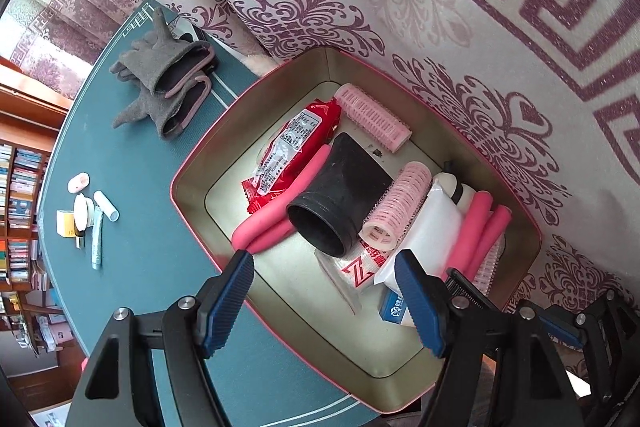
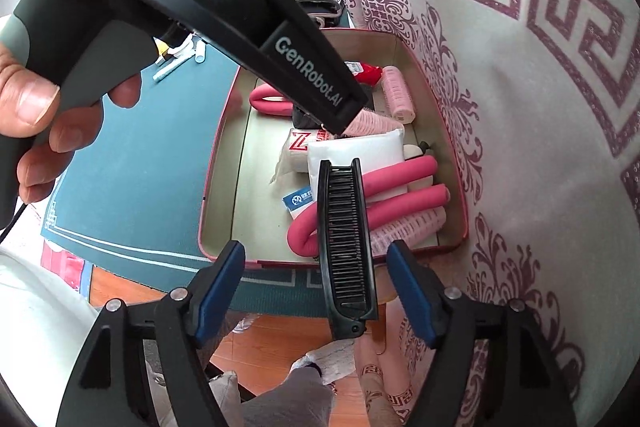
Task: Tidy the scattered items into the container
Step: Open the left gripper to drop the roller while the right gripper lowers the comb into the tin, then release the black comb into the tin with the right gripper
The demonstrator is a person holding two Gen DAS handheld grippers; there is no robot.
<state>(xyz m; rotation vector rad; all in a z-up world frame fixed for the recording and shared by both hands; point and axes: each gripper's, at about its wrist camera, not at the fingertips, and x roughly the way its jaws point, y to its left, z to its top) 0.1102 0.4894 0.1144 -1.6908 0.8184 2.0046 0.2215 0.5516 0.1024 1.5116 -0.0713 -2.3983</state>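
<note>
Comb (image 2: 347, 239) lies between the right gripper's (image 2: 318, 283) parted fingers, untouched, over the tin's (image 2: 208, 187) rim; left gripper (image 1: 326, 291), fingers apart, empty. Gloves (image 1: 168, 87) show only leftward.

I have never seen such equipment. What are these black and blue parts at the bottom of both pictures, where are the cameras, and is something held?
No robot here: a person holds one two-finger gripper in each hand. Each picture comes from a camera on a gripper, looking along its blue-padded fingers. In the left view, the left gripper hangs open and empty over the pink-rimmed metal tin, which holds pink foam rods, pink hair rollers, a black funnel-shaped nozzle and a red packet. On the green mat beside the tin lie grey gloves and small white tubes. In the right view, the right gripper is open too; a black folding comb lies between its fingers, which do not press on it, over the tin's near edge. The hand there holds the left gripper.
</note>
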